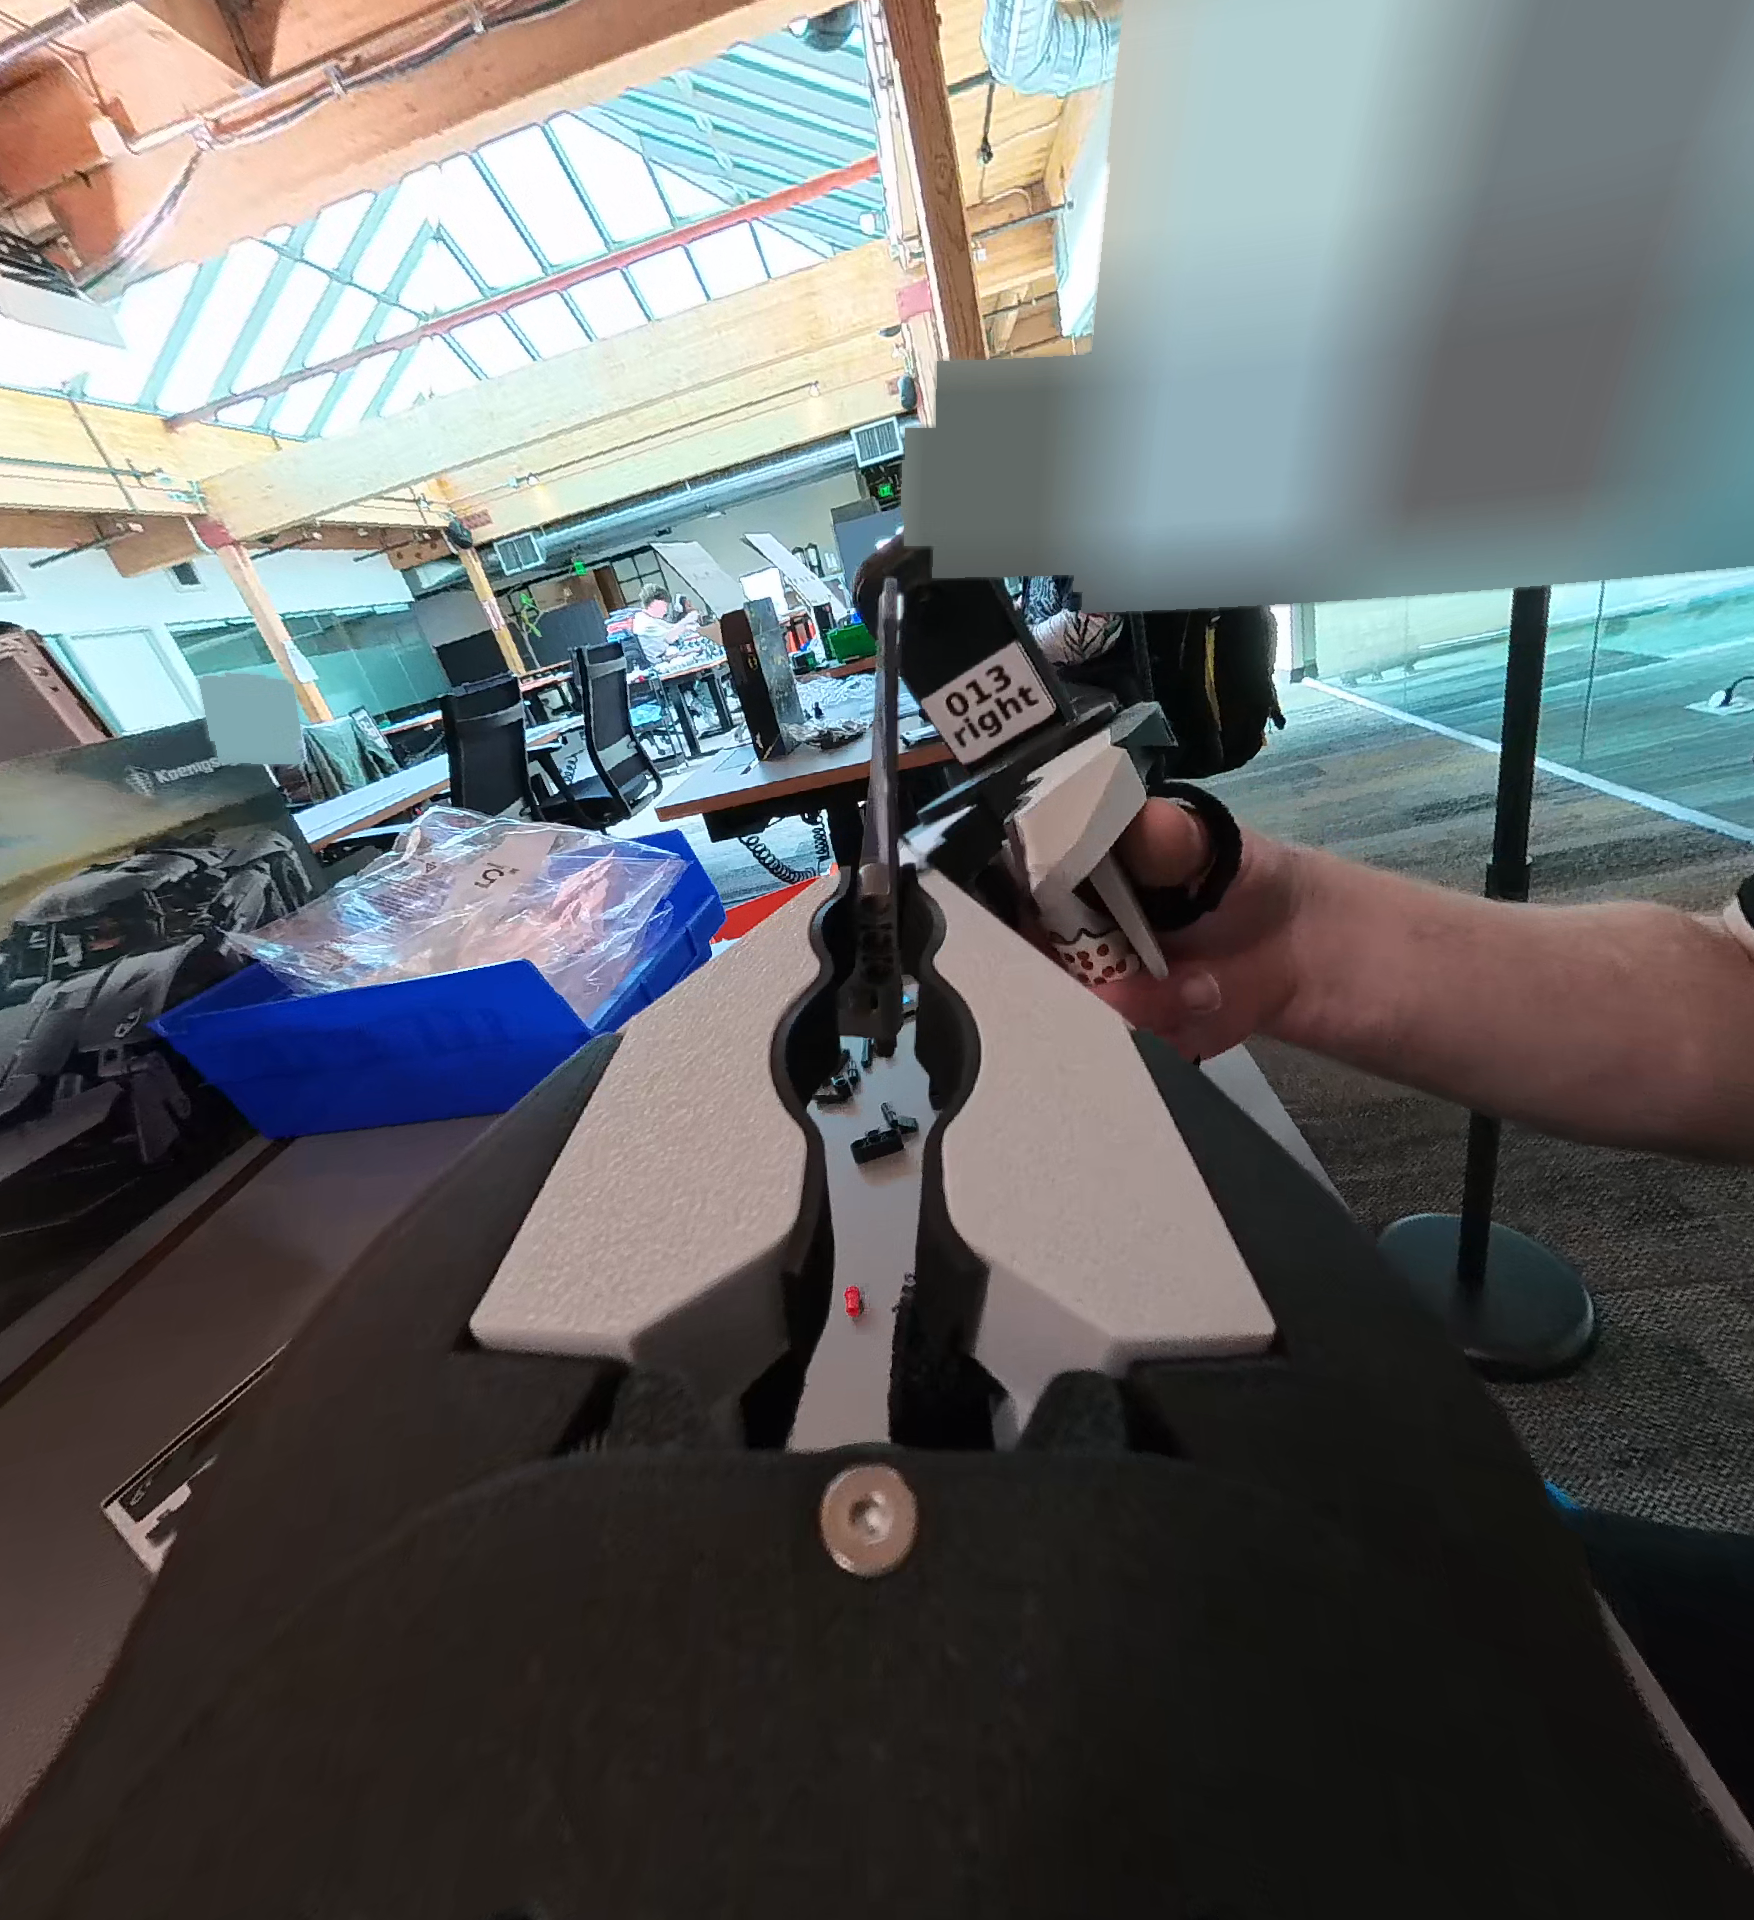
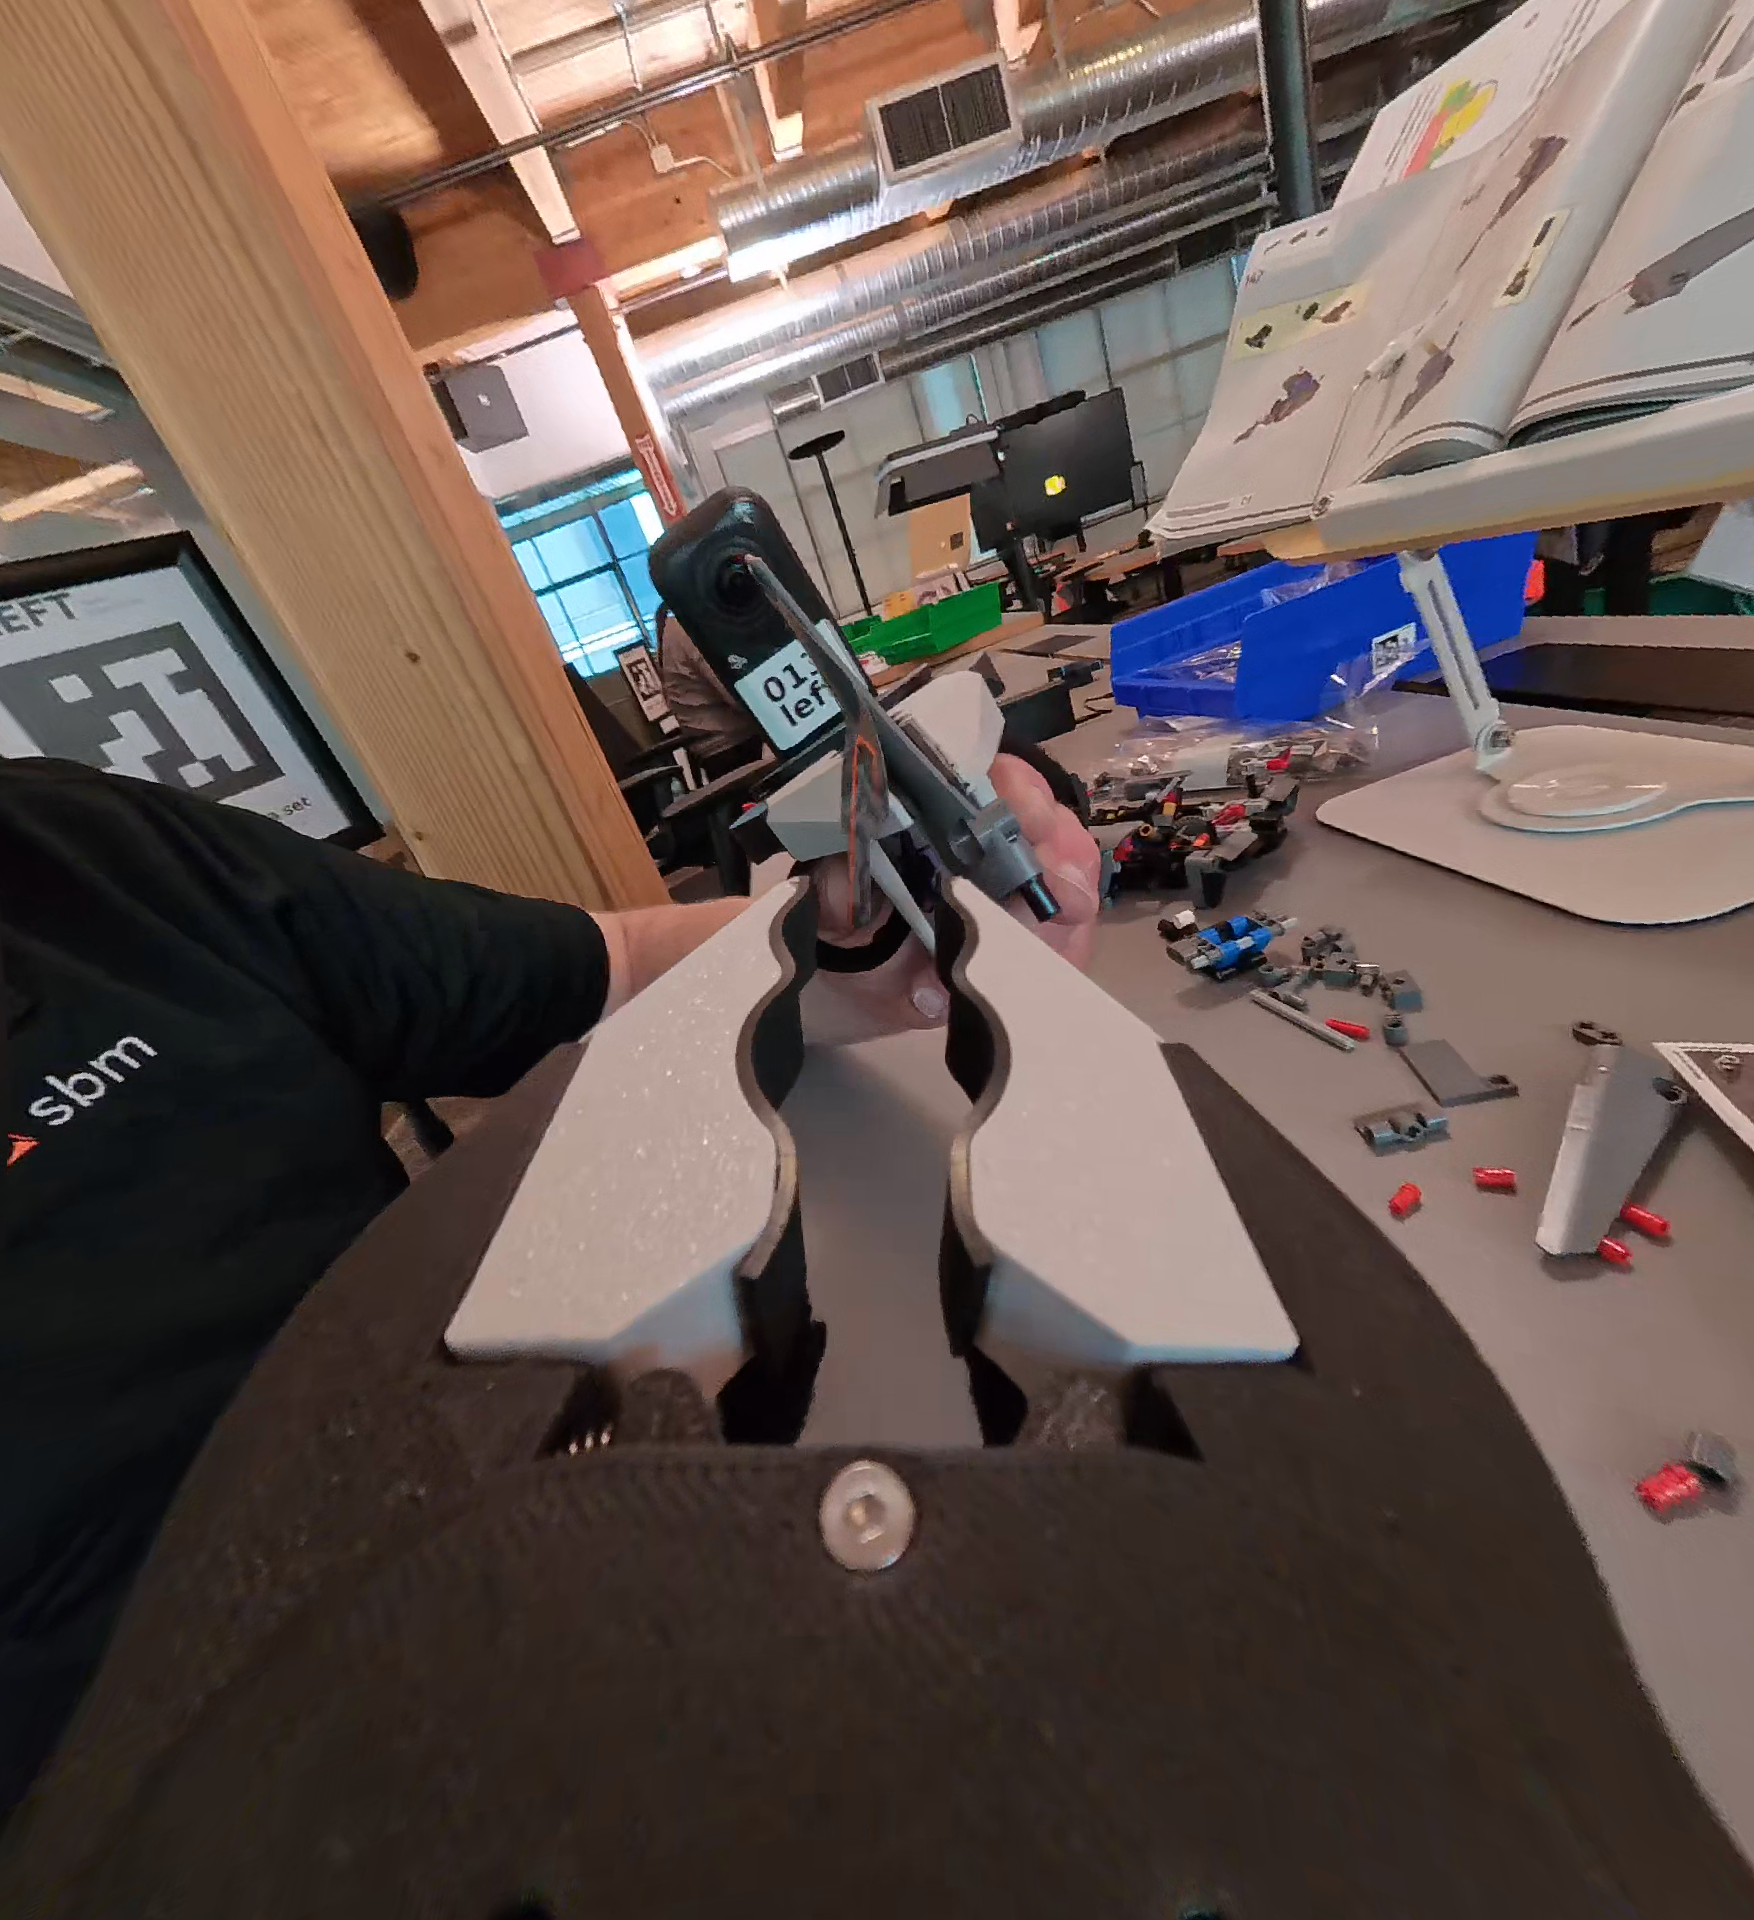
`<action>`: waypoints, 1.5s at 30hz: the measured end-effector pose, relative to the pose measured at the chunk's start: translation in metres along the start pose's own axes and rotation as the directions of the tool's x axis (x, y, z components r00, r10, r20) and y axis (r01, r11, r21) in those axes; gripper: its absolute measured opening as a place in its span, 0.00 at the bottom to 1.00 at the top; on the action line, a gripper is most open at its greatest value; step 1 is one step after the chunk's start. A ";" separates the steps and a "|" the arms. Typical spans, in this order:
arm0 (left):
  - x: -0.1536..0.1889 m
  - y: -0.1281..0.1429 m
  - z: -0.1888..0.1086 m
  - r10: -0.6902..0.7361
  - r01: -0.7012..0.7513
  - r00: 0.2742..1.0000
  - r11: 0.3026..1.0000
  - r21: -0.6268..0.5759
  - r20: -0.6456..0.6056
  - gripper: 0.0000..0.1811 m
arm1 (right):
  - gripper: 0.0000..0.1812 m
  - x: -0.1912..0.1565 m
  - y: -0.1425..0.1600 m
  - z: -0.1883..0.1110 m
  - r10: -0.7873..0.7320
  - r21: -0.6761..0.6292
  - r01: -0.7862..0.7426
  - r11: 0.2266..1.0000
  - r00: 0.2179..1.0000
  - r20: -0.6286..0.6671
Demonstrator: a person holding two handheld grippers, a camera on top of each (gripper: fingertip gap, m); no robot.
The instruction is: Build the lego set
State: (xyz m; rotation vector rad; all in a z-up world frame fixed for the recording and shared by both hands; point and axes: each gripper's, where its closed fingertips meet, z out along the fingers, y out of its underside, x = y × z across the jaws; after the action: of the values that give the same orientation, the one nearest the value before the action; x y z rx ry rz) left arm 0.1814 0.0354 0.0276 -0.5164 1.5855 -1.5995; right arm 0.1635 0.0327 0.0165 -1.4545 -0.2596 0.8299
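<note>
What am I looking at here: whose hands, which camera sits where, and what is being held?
There is no robot. A person holds a two-finger gripper in each hand, and each gripper has a camera looking along its pale fingers. The left wrist view shows the left gripper shut on a long dark Lego piece. In the right wrist view, the right gripper meets that piece, but whether it grips it is unclear. On the grey table lie red pins, a grey panel, a partly built model, a blue bin and an instruction booklet open on a stand.
</note>
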 end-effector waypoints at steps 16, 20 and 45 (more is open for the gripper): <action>-0.016 0.006 -0.004 0.086 -0.081 0.992 0.995 -0.058 0.091 0.02 | 0.00 -0.008 -0.015 0.003 0.009 0.101 -0.009 0.995 1.000 0.001; -0.021 0.010 -0.003 0.138 -0.125 0.982 0.987 -0.103 0.130 0.02 | 0.00 -0.010 -0.016 0.004 -0.004 0.103 0.007 0.995 1.000 -0.026; -0.037 0.017 -0.007 0.318 -0.271 0.921 0.938 -0.214 0.226 0.03 | 0.00 -0.026 -0.024 0.001 -0.042 0.154 0.054 0.987 0.996 -0.076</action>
State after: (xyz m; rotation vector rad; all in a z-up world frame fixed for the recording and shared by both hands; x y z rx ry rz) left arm 0.2020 0.0699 0.0194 -0.5280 1.5320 -1.1215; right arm 0.1523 0.0194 0.0473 -1.3235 -0.1703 0.7405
